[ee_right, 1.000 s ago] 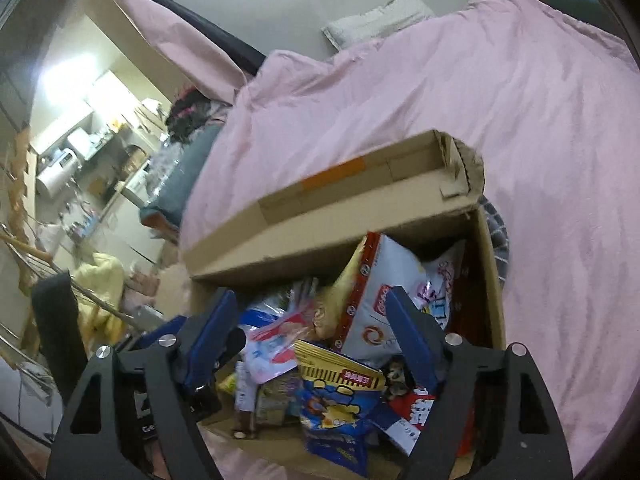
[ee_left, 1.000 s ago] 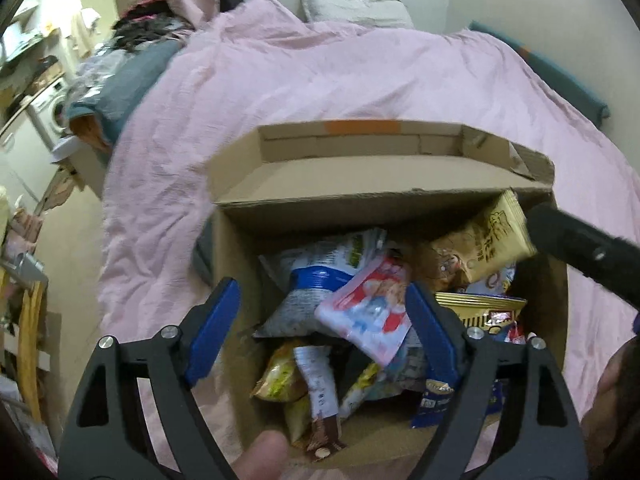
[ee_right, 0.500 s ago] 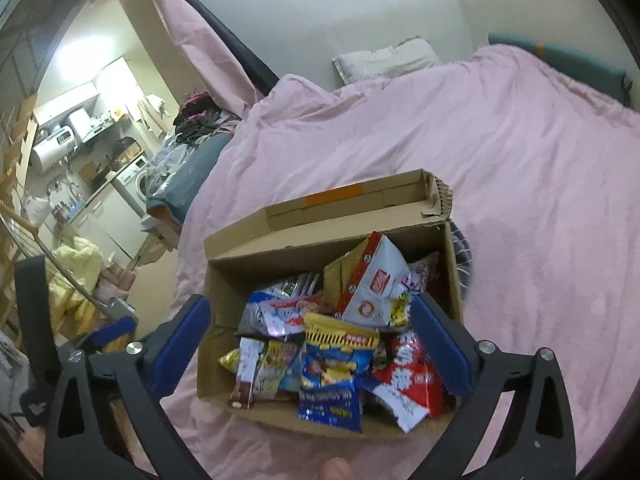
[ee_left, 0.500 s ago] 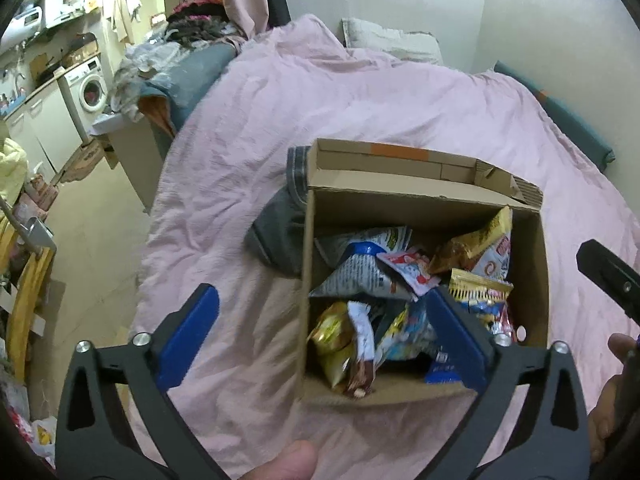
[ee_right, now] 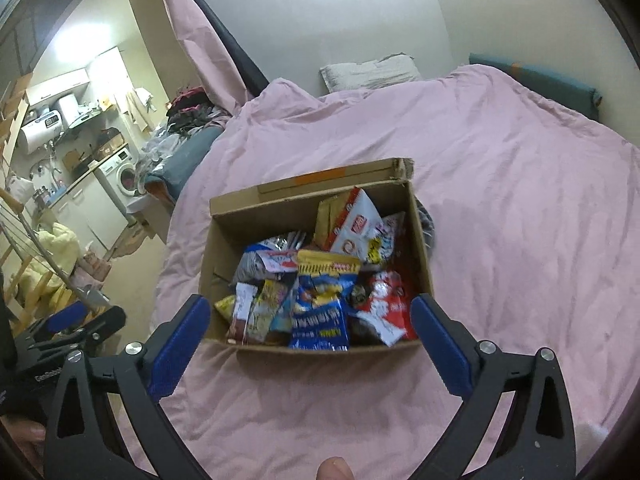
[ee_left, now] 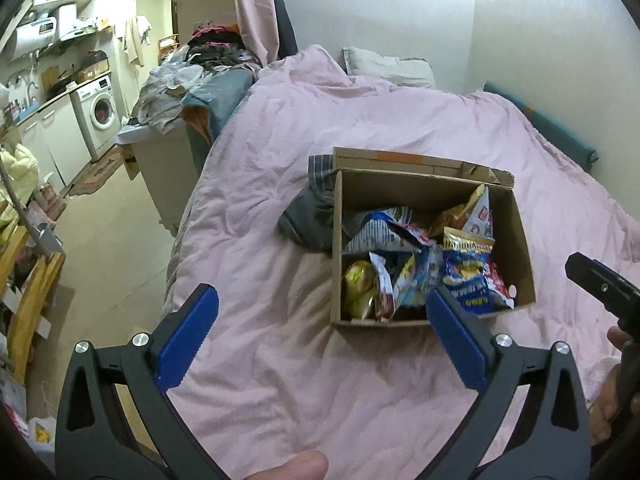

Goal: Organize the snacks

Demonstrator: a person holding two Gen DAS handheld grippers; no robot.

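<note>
Pink bed [ee_left: 360, 128] | snack box [ee_right: 420, 240] ahead of both tongs [ee_left: 322, 330] [ee_right: 310, 338] | both spread, empty

Dim warm indoor light, fisheye-warped edges, slight blur

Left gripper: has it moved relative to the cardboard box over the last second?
Yes. The left gripper has pulled up and back from the cardboard box, which sits unmoved on the pink duvet; its open fingers now frame bedding.

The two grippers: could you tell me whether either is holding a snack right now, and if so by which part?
Nothing is held. The left gripper and the right gripper are both open and empty above the pink bedcover, short of the cardboard box of snacks.
</note>
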